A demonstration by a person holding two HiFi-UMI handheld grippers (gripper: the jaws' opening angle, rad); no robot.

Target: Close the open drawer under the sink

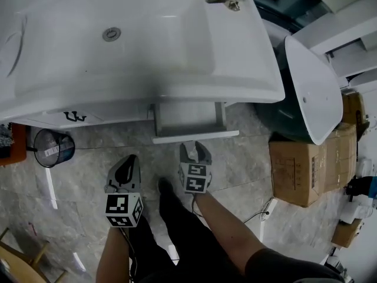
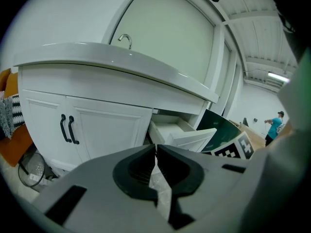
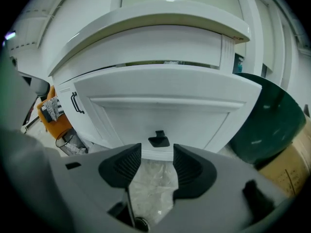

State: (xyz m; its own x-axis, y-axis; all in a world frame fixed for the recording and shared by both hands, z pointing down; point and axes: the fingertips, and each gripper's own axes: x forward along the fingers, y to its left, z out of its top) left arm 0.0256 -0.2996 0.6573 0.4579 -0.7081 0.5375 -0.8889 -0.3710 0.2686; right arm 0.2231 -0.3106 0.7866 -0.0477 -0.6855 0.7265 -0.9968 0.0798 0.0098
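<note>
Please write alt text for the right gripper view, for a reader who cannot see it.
The right gripper faces the white front of the open drawer, its fingers apart and empty, the black handle just ahead of them. The white sink sits above.

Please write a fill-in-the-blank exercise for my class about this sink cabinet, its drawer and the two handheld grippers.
1. The drawer under the sink is ____, not pushed in.
2. Of the left gripper and the right gripper, the one with its jaws together is the ____ one.
3. The handle on the drawer front is ____ in colour.

Missing words: open; left; black.
</note>
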